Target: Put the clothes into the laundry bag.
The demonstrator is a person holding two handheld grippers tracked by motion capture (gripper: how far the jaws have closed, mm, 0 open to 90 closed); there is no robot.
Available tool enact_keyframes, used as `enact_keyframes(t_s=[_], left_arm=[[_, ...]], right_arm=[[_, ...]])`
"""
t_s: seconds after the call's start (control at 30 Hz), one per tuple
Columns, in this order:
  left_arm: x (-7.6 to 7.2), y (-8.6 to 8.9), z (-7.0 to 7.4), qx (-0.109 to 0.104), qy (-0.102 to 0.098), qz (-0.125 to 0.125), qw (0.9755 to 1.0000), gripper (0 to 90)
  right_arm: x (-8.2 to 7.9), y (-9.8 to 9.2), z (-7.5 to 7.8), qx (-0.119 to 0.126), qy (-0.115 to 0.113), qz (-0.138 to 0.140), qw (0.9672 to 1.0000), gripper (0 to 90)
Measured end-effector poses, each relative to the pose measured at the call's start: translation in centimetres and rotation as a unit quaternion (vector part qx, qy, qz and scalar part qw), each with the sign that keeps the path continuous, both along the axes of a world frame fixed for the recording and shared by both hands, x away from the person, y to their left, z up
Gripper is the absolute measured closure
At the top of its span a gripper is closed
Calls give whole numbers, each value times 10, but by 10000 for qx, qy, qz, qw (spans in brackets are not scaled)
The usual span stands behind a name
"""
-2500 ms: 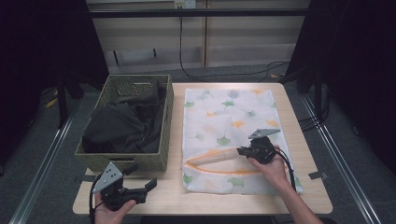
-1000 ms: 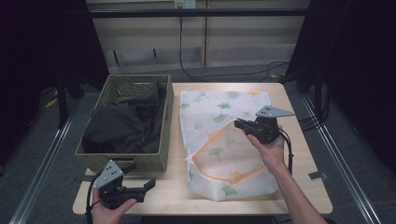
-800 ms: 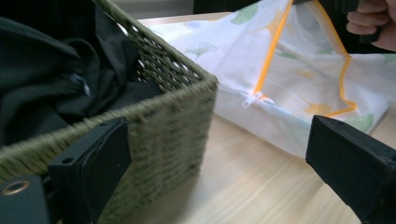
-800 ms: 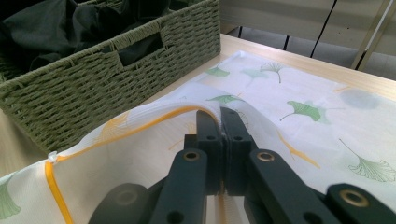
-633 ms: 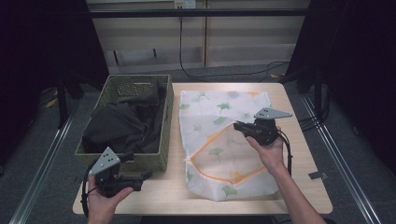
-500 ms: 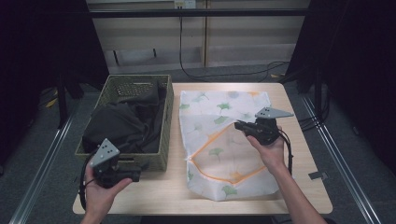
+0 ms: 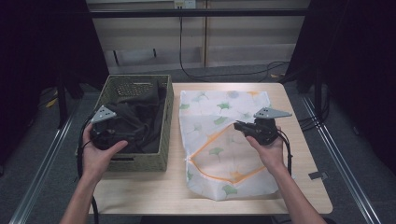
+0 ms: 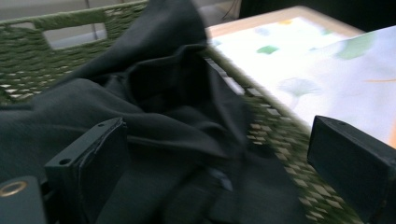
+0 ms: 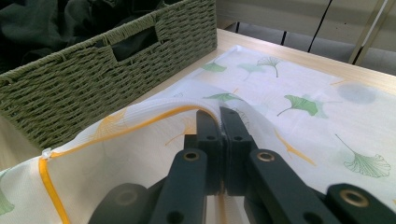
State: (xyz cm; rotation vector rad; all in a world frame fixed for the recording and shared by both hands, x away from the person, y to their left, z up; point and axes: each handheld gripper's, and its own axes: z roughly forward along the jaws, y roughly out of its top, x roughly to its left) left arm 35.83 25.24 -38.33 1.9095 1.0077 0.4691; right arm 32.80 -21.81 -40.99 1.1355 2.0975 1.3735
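Lying on the table (image 7: 299, 196) beside the woven basket (image 7: 161, 149), the white laundry bag (image 7: 219, 154) had its orange-trimmed rim pinched by the right gripper (image 9: 219, 122). The left gripper (image 8: 219, 154), jaws apart, hung over the dark clothes (image 8: 154, 107), apparently not touching them.

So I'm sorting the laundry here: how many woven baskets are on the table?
1. The green woven basket sits on the table's left side, beside the leaf-print laundry bag, with dark clothes inside it. None seems hidden.
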Motion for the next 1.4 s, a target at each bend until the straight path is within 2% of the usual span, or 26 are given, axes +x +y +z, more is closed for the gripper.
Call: enact_keyframes(t_s=[0.1, 0.23, 0.33, 0.47, 0.5, 0.57, 0.6, 0.63, 0.73, 0.8, 0.83, 0.93, 0.97, 1.0, 1.03, 1.07, 1.1, 1.13, 1.17, 1.2, 1.23, 1.27, 1.3, 1.33, 1.37, 1.4], left_arm=[[17, 3, 0, -33, 109, 14, 9999, 51], [37, 4, 3, 172, 209, 170, 9995, 48], [49, 8, 4, 253, 304, 159, 9991, 47], [68, 18, 0, 275, 354, 434, 9981, 38], [74, 19, -6, 636, 416, 605, 9953, 36], [78, 18, -11, 658, 465, 617, 9948, 35], [83, 17, -20, 791, 760, 426, 9931, 34], [83, 17, -20, 791, 760, 426, 9931, 33], [90, 11, -29, 636, 1080, 208, 9919, 15], [95, 4, -39, 768, 1449, -86, 9864, 0], [95, 4, -39, 768, 1449, -86, 9864, 0], [95, -3, -48, 917, 1749, -371, 9796, 0], [95, -5, -50, 882, 1819, -406, 9785, 0], [95, -4, -51, 817, 1941, -612, 9757, 0], [95, -5, -53, 755, 1964, -724, 9749, 0], [93, -8, -55, 601, 2022, -699, 9750, 0], [93, -9, -56, 780, 2027, -728, 9734, 0], [94, -8, -56, 1015, 2013, -874, 9703, 0], [92, -11, -58, 955, 2003, -744, 9722, 0], [92, -12, -62, 1134, 1914, -708, 9724, 0], [92, -12, -62, 1134, 1914, -708, 9724, 0], [91, -13, -66, 1266, 1847, -657, 9724, 0], [92, -12, -69, 1474, 1807, -713, 9698, 0], [94, -11, -72, 1692, 1688, -579, 9693, 0], [94, -11, -72, 1692, 1688, -579, 9693, 0], [95, -12, -75, 1703, 1653, -415, 9705, 0]], right_arm=[[1, 0, -1, -8, -2, 20, 10000, 887], [0, 1, -1, -17, 25, 37, 10000, 887], [1, 1, -2, -11, 21, 30, 10000, 887], [1, 1, -3, -29, 35, 42, 10000, 887], [2, 2, -4, -29, 62, 60, 10000, 887], [3, 3, -5, -47, 75, 75, 9999, 887], [3, 4, -6, -55, 73, 88, 9999, 887], [3, 4, -6, -55, 73, 88, 9999, 887], [4, 4, -6, -39, 93, 82, 9999, 887], [4, 4, -6, -56, 65, 94, 9999, 887], [4, 4, -6, -56, 65, 94, 9999, 887], [3, 4, -5, -66, 58, 79, 9999, 887], [3, 4, -5, -66, 58, 79, 9999, 887], [3, 3, -5, -63, 61, 77, 9999, 887], [3, 3, -5, -63, 61, 77, 9999, 887], [3, 2, -5, -82, 64, 84, 9999, 887], [3, 2, -5, -82, 64, 84, 9999, 887], [3, 2, -5, -79, 68, 74, 9999, 888], [3, 3, -6, -79, 66, 64, 9999, 887], [3, 3, -6, -91, 78, 79, 9999, 887], [3, 3, -6, -91, 78, 79, 9999, 887], [3, 3, -6, -94, 87, 85, 9999, 887], [3, 4, -7, -99, 87, 85, 9999, 887], [3, 4, -7, -111, 80, 89, 9999, 887], [3, 4, -7, -111, 80, 89, 9999, 887], [3, 4, -7, -111, 88, 83, 9999, 887]])
